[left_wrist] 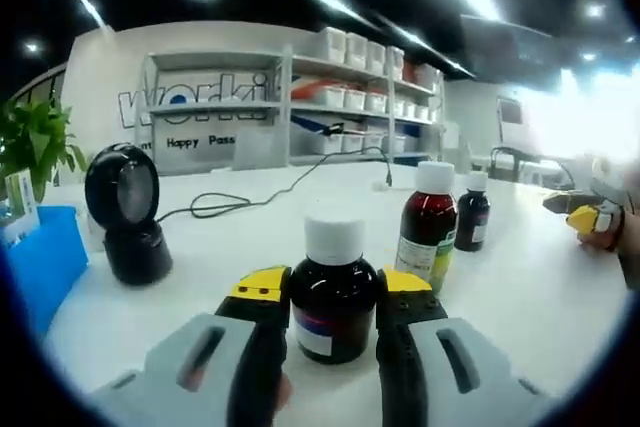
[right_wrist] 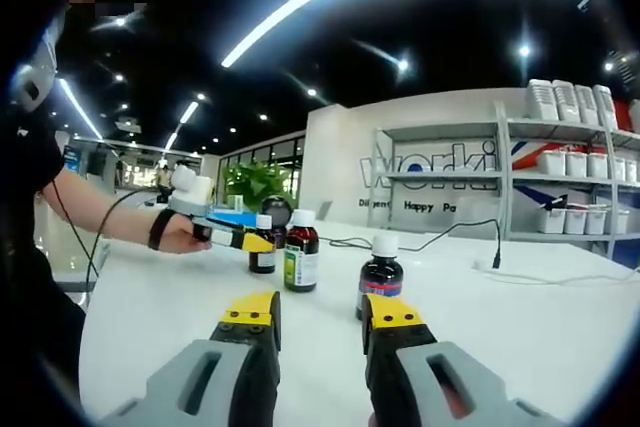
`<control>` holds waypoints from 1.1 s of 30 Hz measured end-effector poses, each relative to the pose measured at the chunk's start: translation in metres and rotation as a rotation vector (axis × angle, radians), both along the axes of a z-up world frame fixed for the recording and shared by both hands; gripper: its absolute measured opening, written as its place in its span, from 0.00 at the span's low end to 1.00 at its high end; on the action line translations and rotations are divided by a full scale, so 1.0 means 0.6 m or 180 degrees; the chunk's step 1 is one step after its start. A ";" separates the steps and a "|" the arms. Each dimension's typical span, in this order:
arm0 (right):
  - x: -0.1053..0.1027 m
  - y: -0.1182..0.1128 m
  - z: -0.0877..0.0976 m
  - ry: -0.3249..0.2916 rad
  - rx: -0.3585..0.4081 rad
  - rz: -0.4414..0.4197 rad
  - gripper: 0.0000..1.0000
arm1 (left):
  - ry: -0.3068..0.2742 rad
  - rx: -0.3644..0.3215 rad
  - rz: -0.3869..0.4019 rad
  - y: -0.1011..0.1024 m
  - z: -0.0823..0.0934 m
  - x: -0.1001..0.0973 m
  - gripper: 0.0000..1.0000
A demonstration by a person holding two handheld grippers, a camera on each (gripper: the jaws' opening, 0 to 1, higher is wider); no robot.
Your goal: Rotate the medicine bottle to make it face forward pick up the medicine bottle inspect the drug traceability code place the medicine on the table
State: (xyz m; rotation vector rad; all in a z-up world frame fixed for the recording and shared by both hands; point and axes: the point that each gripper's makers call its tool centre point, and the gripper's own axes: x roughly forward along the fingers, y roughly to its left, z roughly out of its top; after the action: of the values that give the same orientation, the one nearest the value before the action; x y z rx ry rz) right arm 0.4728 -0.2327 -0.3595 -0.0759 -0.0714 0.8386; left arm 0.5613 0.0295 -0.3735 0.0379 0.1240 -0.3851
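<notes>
Brown glass bottle point(left_wrist: 333, 292) stands on the table point(left_wrist: 520, 287), my left claw point(left_wrist: 333, 299) clamped around it. Twisting carelessly, I risk tipping it or knocking its neighbours point(left_wrist: 428, 230). My right claw point(right_wrist: 322, 319) hangs spread, holding nothing.

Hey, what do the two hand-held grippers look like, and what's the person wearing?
Both the left hand-held gripper and the right hand-held gripper have light grey bodies with slotted openings, black jaws and yellow tips. The person wears a dark short-sleeved top and a black wrist strap, with a thin cable hanging by the arm.
</notes>
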 end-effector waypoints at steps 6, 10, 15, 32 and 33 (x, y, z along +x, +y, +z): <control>-0.001 0.000 -0.001 0.0005 -0.0011 -0.0008 0.27 | 0.0001 0.0017 -0.0322 -0.018 0.001 -0.008 0.25; -0.001 -0.001 -0.002 0.0002 -0.0016 -0.0023 0.27 | 0.0004 0.0000 -0.0405 -0.024 0.000 -0.013 0.25; 0.001 -0.003 -0.003 0.0004 -0.0028 -0.0038 0.27 | 0.0013 0.0028 -0.0414 -0.022 -0.001 -0.014 0.25; -0.002 0.001 -0.002 -0.0003 -0.0059 -0.0057 0.29 | 0.0066 -0.0170 0.0234 -0.014 -0.009 -0.085 0.51; -0.003 0.001 -0.002 -0.0003 -0.0060 -0.0057 0.29 | 0.0085 -0.0181 0.0269 -0.009 -0.010 -0.082 0.51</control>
State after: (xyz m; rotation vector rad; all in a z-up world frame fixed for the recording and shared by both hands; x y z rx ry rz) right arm 0.4712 -0.2320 -0.3607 -0.0947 -0.0637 0.8214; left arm 0.5121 0.0242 -0.3795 -0.0285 0.1405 -0.3046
